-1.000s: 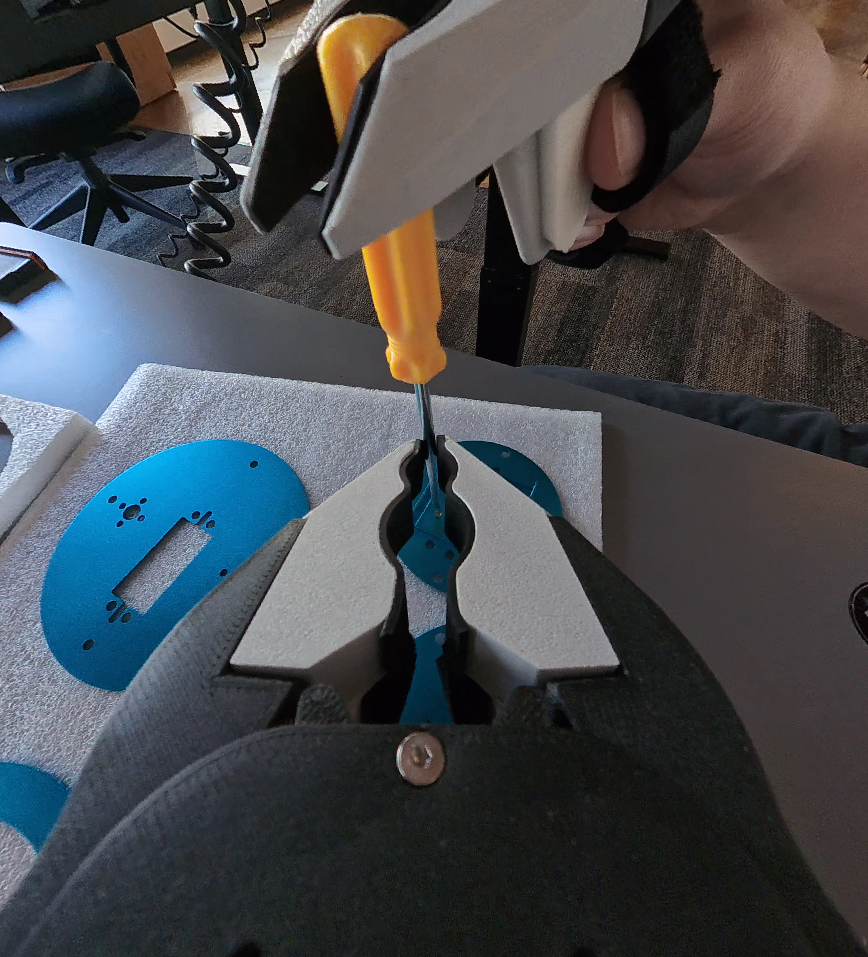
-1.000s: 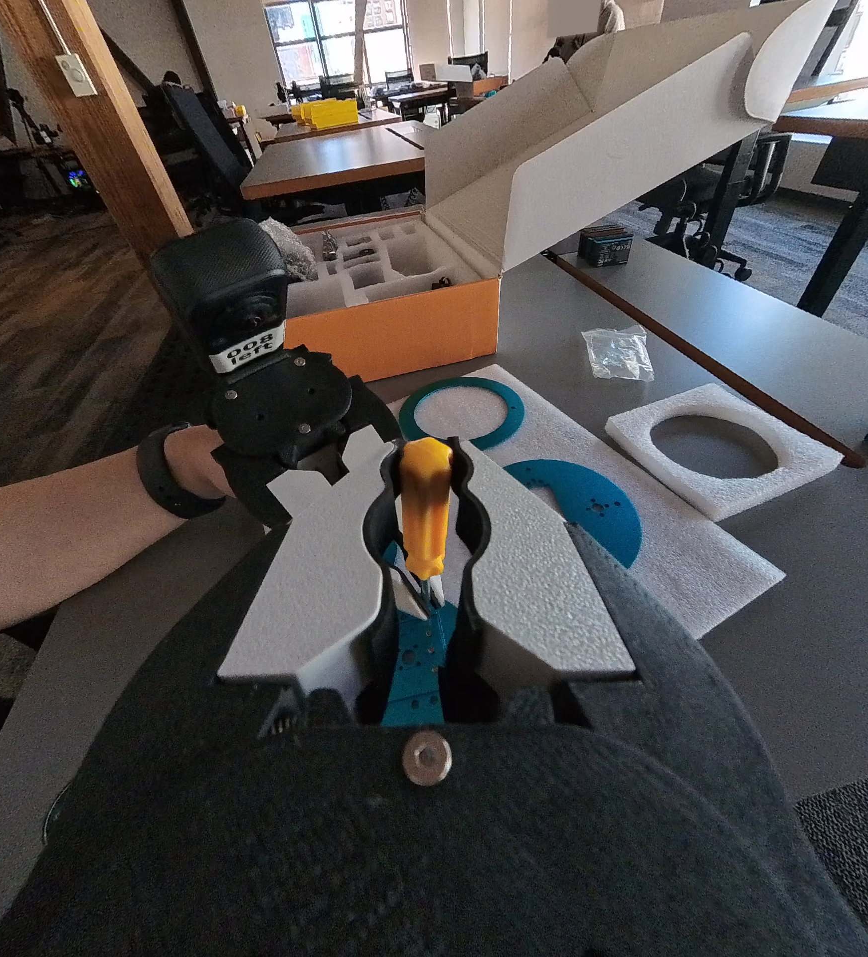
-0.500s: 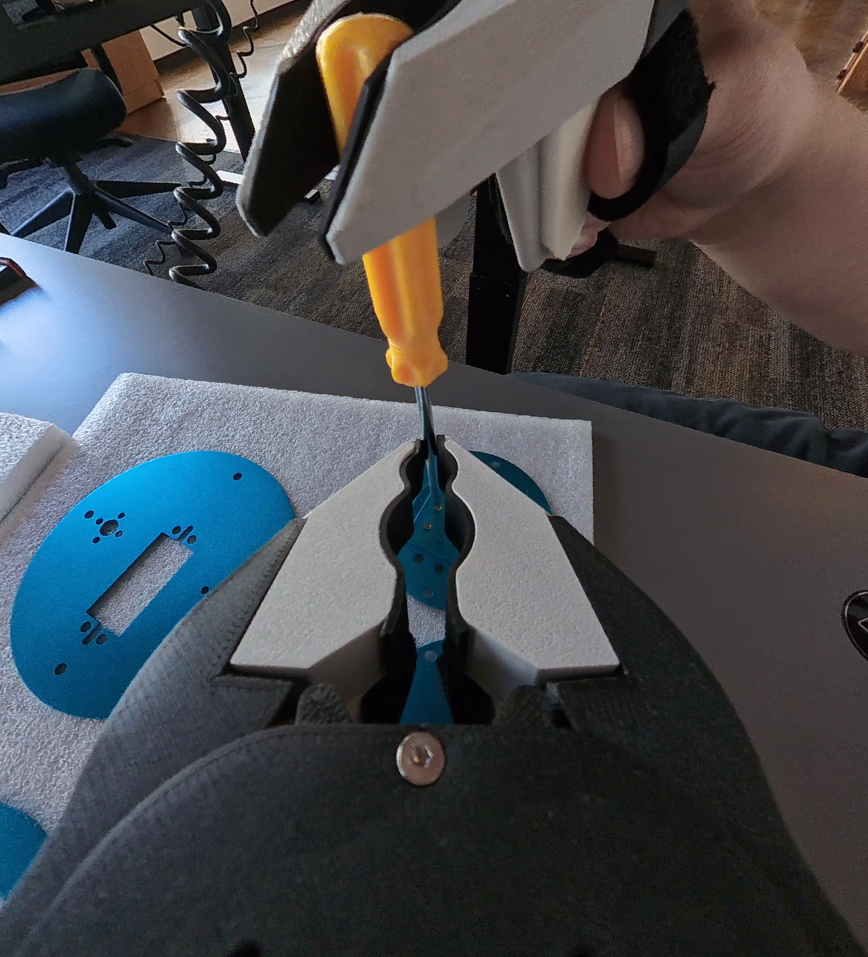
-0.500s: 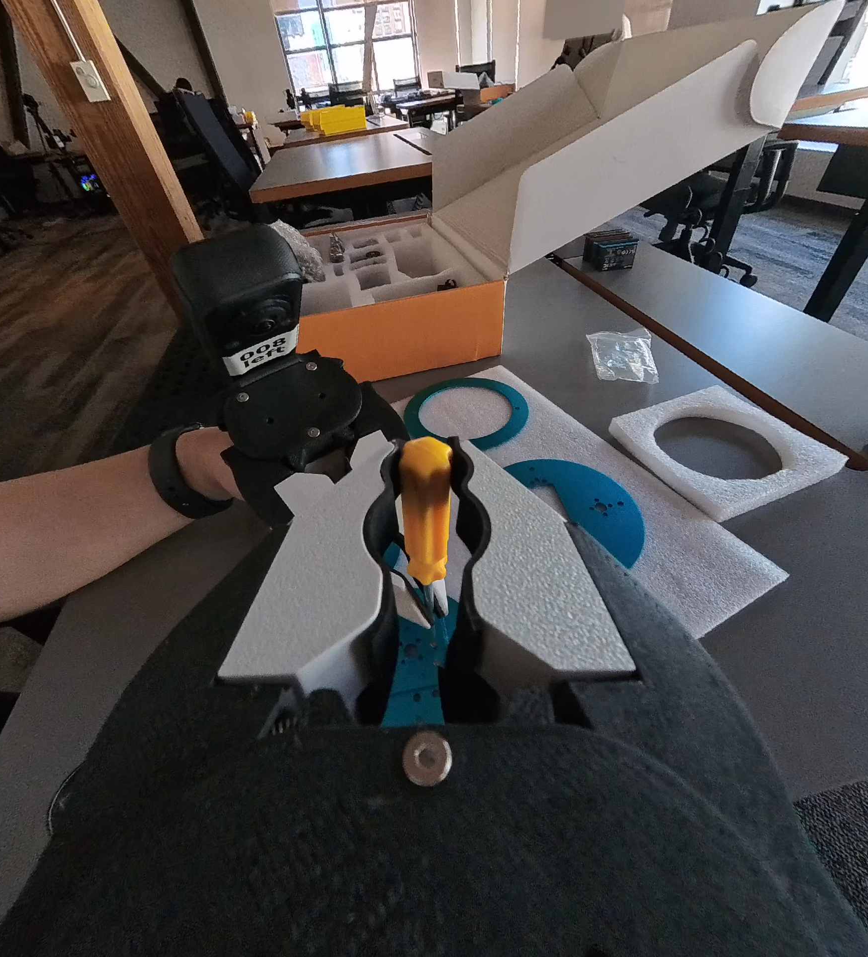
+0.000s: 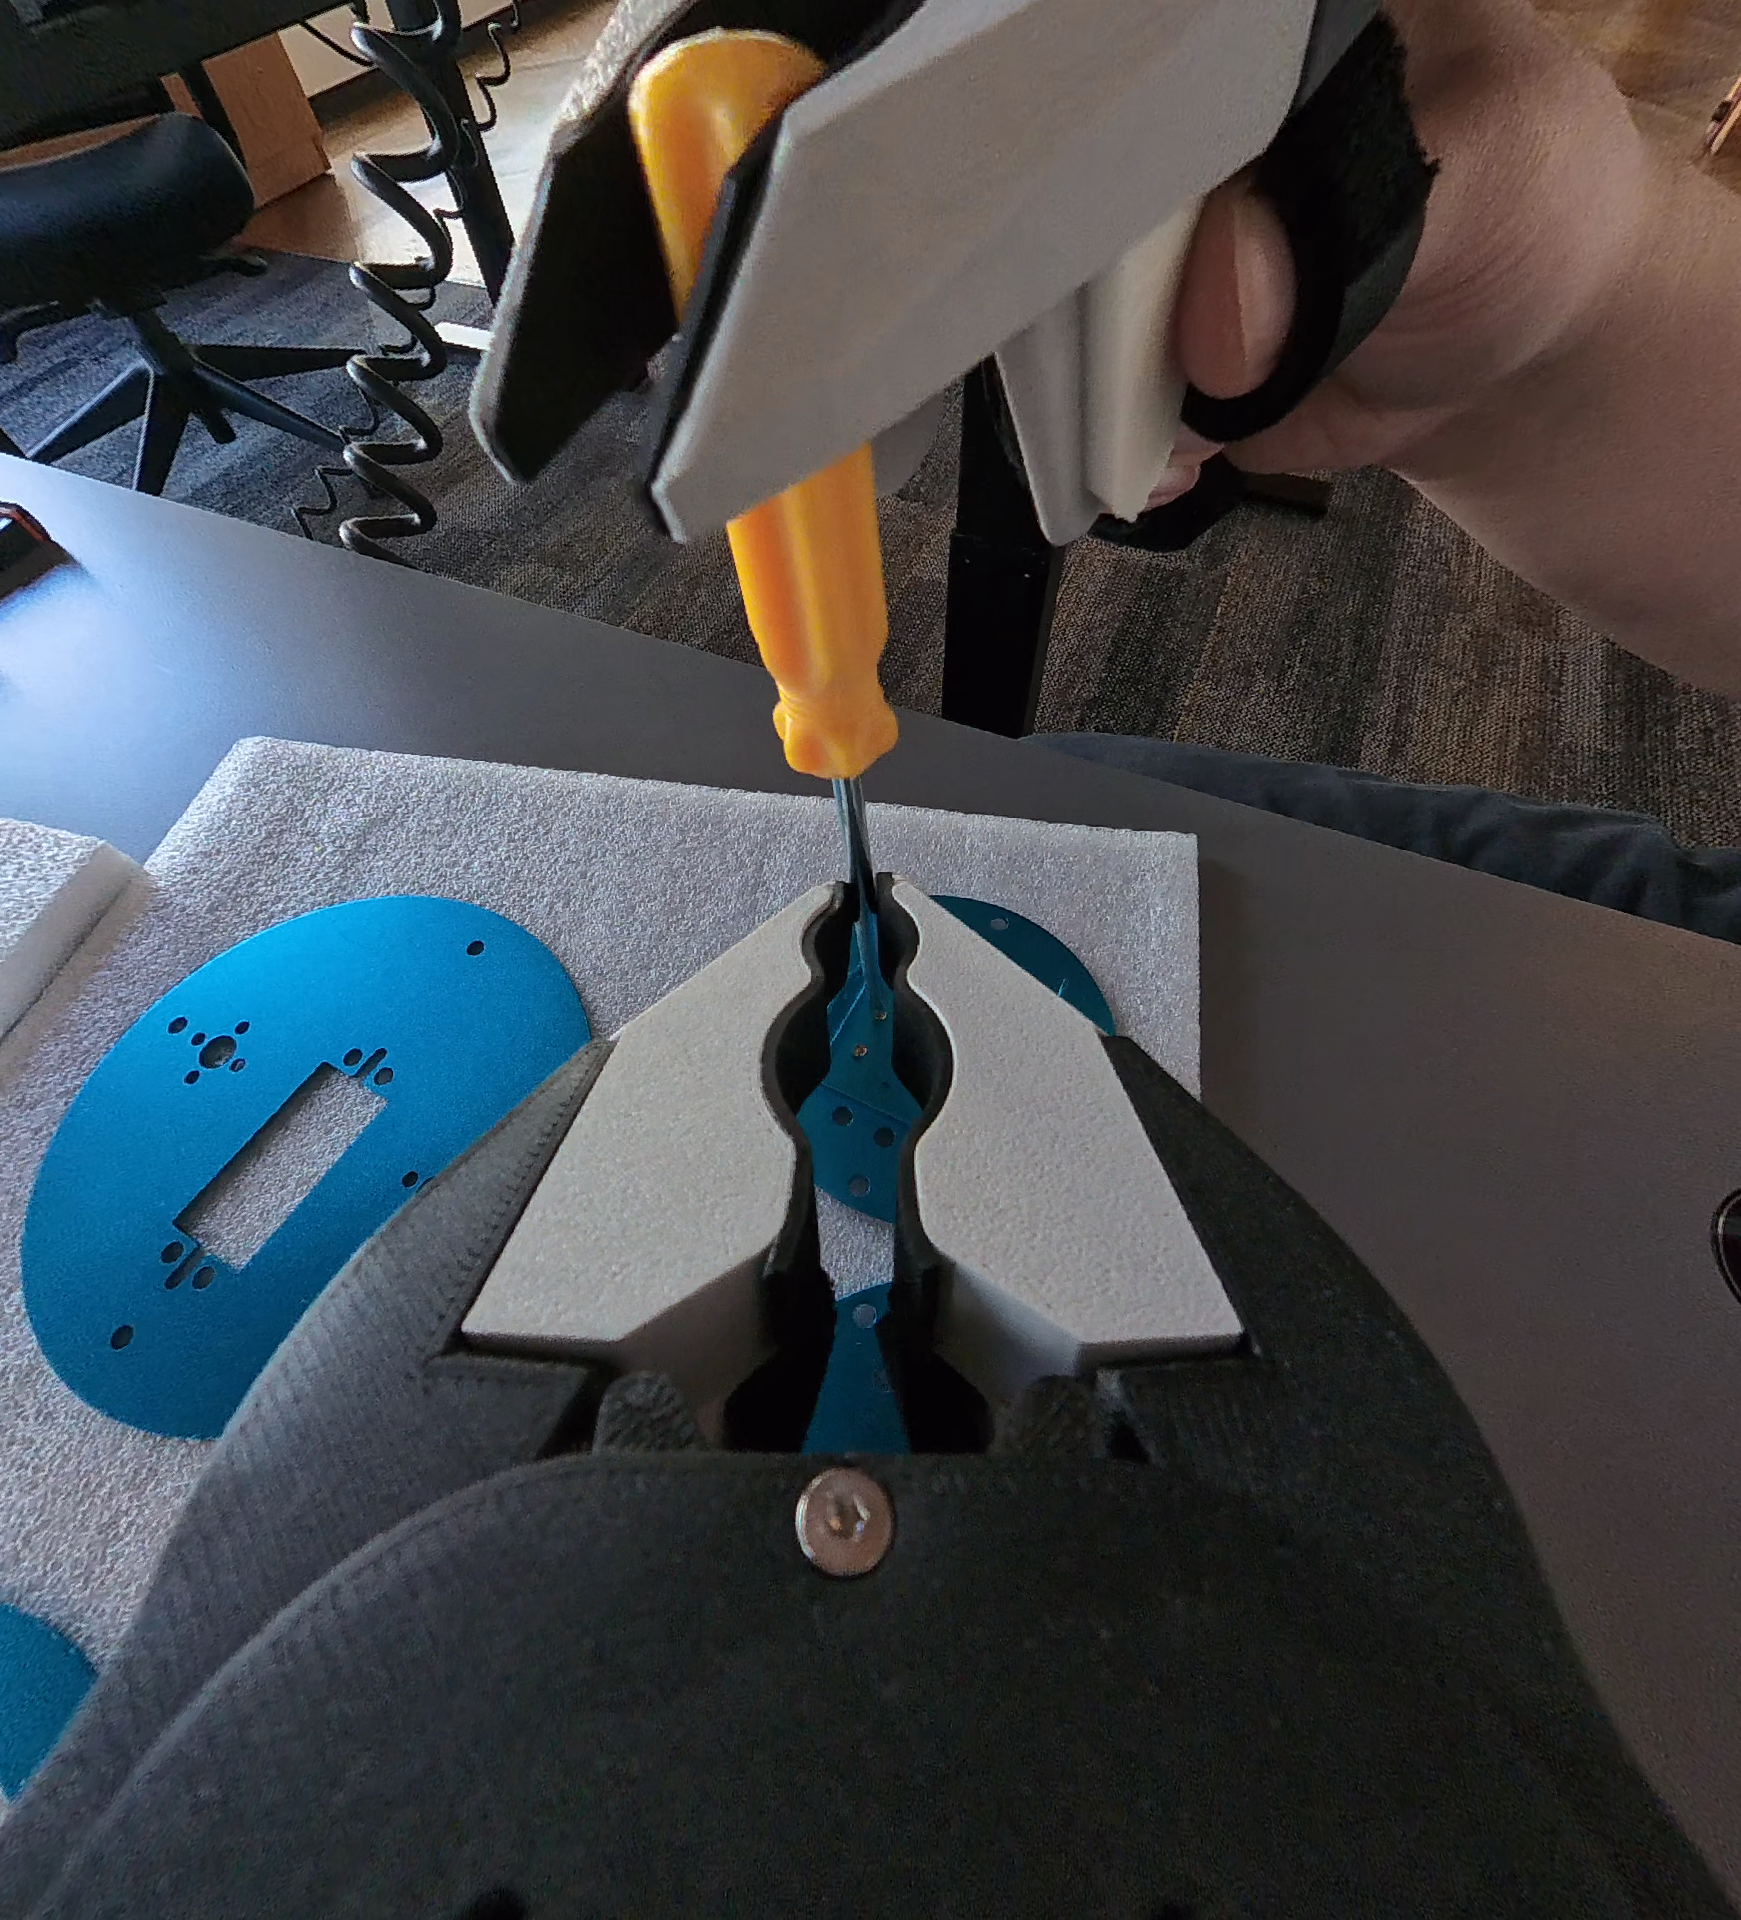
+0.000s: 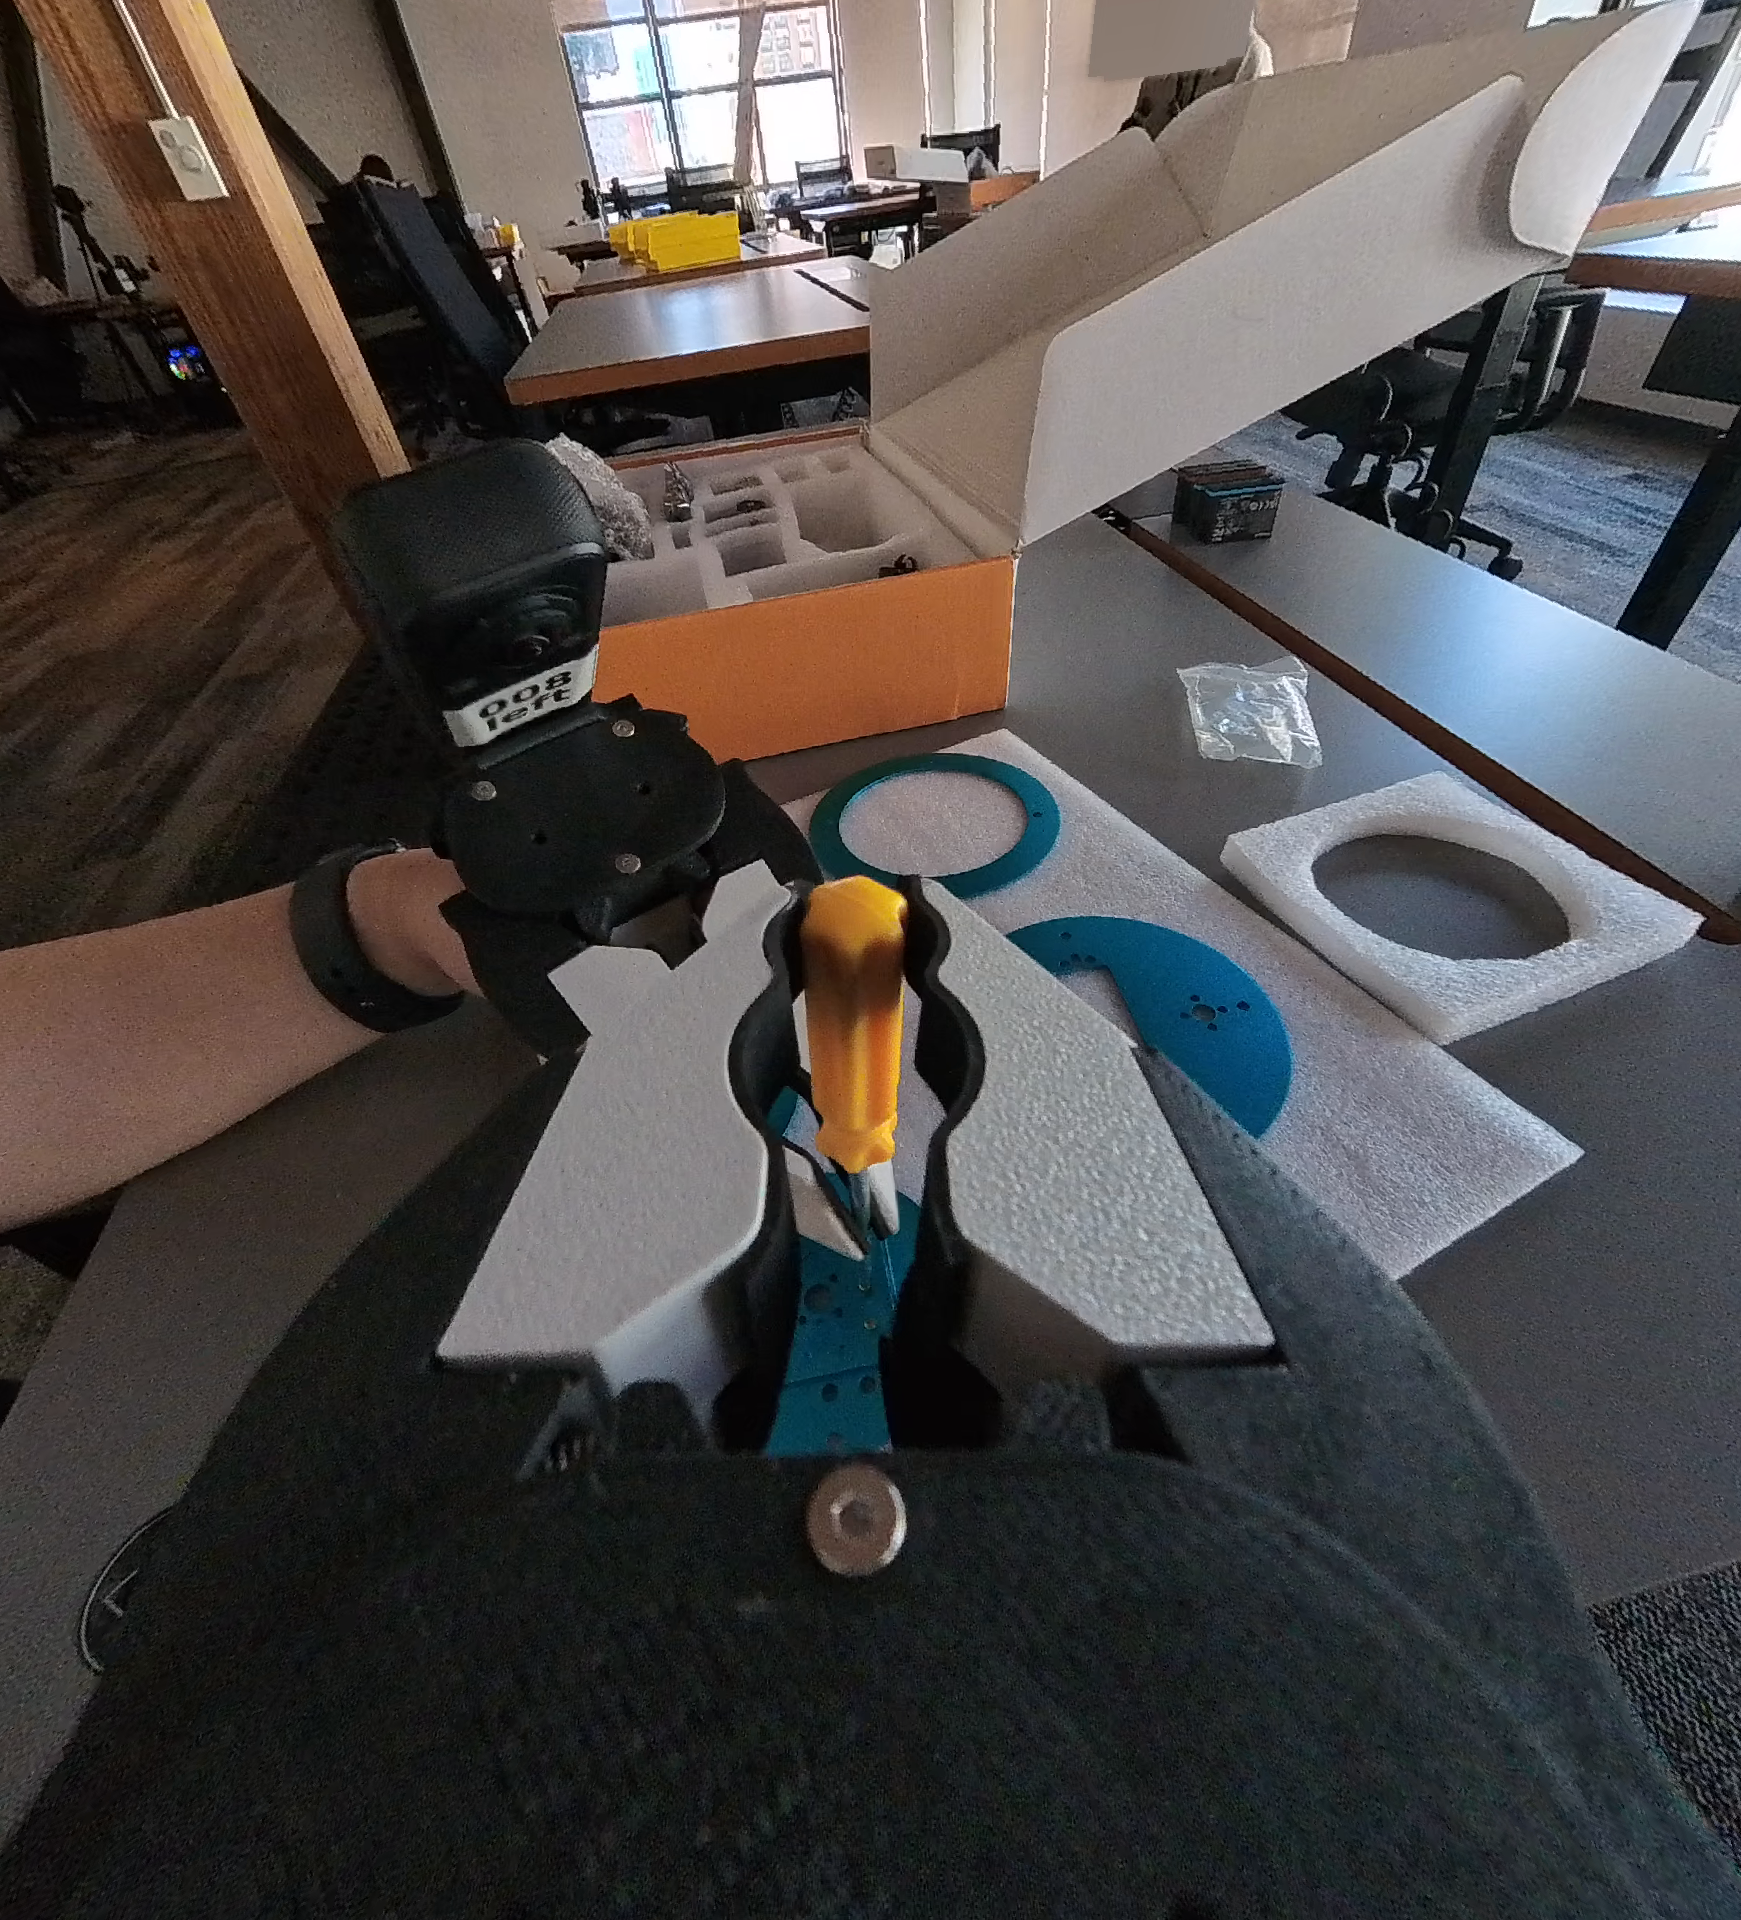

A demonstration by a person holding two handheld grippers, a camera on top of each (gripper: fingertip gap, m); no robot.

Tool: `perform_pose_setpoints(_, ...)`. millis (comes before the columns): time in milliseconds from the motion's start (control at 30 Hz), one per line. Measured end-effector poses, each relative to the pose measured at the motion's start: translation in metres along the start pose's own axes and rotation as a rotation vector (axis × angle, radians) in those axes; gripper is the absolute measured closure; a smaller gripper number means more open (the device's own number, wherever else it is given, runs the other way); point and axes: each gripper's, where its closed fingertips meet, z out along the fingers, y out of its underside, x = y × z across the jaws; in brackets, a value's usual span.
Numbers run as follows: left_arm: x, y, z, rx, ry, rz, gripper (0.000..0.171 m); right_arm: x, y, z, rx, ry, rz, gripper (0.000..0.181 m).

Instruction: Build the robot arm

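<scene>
Right wrist view: screwdriver (image 6: 850, 1029) (jaws clamped)

Opposed close wrist views, sharing screwdriver (image 5: 812, 582), foam sheet (image 6: 1385, 1122)

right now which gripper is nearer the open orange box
Left. The left gripper sits on the side toward the orange box, clamped on a small blue bracket. The right gripper, holding the yellow screwdriver, is farther back from it.
</scene>
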Motion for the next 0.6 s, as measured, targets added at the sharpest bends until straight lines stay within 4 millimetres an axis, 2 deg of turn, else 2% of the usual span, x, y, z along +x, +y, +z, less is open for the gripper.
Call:
perform_pose_setpoints(333, 0.0, 0.001, 0.001, -0.008, -0.004, 0.012, 0.169, -0.004, 0.001, 0.001, 0.002, -0.033, -0.018, 0.165)
perform_pose_setpoints(600, 0.001, 0.002, 0.002, -0.012, -0.005, 0.041, 0.169, -0.012, 0.003, -0.002, -0.03, -0.111, -0.098, 0.165)
